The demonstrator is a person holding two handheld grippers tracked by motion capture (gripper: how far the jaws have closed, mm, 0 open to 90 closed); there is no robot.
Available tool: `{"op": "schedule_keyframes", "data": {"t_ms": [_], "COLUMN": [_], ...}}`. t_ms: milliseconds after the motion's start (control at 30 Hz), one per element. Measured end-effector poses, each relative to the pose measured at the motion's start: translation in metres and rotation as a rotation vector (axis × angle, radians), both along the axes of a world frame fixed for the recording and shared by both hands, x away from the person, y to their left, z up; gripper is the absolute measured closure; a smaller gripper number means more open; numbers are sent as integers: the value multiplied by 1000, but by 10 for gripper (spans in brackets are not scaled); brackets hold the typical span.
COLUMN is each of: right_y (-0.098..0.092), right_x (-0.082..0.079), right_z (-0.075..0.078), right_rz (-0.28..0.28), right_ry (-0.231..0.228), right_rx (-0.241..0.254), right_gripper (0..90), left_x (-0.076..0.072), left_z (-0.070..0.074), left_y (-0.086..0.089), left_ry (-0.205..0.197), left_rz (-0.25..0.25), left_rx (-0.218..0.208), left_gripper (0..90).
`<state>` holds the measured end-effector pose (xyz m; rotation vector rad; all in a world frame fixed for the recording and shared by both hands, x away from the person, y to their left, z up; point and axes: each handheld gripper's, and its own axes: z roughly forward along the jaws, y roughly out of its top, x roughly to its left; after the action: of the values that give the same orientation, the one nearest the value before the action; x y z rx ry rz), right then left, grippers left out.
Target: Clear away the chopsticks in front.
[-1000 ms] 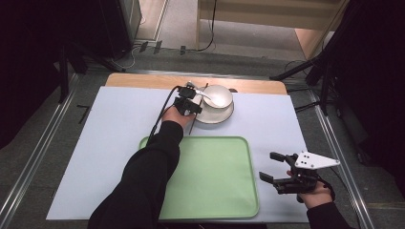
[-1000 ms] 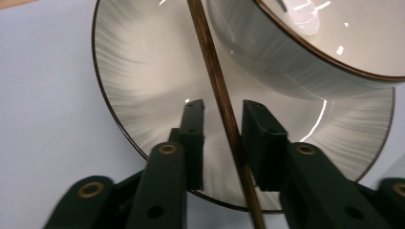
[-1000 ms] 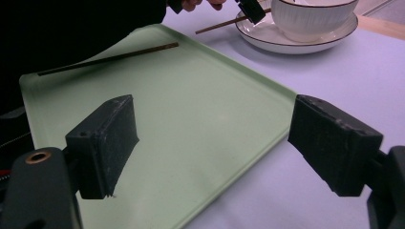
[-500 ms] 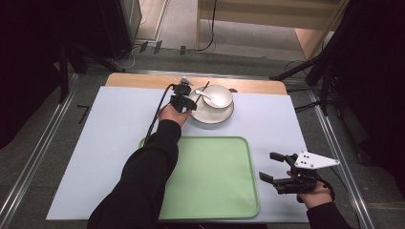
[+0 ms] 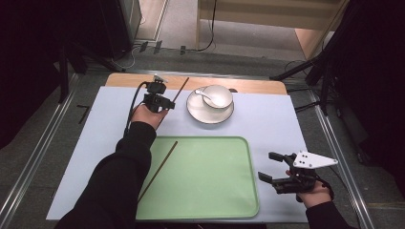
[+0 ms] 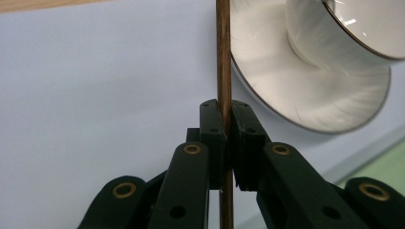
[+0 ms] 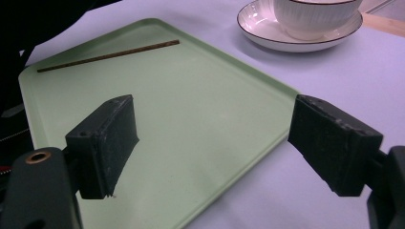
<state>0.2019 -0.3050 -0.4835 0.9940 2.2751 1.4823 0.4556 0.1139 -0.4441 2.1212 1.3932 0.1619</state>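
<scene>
Well, the left gripper [image 5: 165,101] was clamped tight on a brown chopstick [image 6: 223,52], w/ the saucer [image 5: 203,114] & cup just beside it. That stick pointed up & away past the jaws, long & thin. It could slip or swing & bump the cup, I think. Right gripper [image 5: 276,173] was wide apart, holding nothing, next to the green tray [image 5: 215,191], where another chopstick [image 5: 157,170] lay.

A wooden worktop [image 5: 143,79] shows as a bare strip along its far edge, toward the top of the frame; a pale lavender sheet [image 5: 76,143] covers the rest. On the sheet lie a light green rectangular plastic tray [image 5: 210,176], lower centre, and a white round saucer with a dark rim [image 5: 203,113] just above it, upper centre.
</scene>
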Motion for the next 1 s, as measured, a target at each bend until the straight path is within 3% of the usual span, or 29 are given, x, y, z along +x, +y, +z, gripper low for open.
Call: {"op": "schedule_keyframes", "data": {"t_ms": [100, 233, 400, 767, 900, 1000], "right_y": [1, 2, 5, 12, 14, 15], "right_x": [1, 3, 4, 9, 10, 11], "right_z": [0, 0, 0, 2, 3, 3], "right_rz": [3, 6, 12, 34, 42, 41], "right_ry": [0, 1, 0, -6, -5, -8], "right_rx": [0, -3, -3, -13, -12, -10], "right_gripper": [171, 171, 171, 171, 171, 171], "left_x": [-18, -43, -73, -140, -156, -166], "left_z": [2, 2, -3, -11, -22, -30], "left_y": [9, 23, 33, 34, 32, 33], "left_ry": [-1, -8, -15, -41, -13, 16], "left_rz": [-16, -20, -32, -76, -68, -57], "left_rx": [4, -39, -41, -67, -56, -75], "left_gripper": [859, 859, 858, 858, 858, 858]}}
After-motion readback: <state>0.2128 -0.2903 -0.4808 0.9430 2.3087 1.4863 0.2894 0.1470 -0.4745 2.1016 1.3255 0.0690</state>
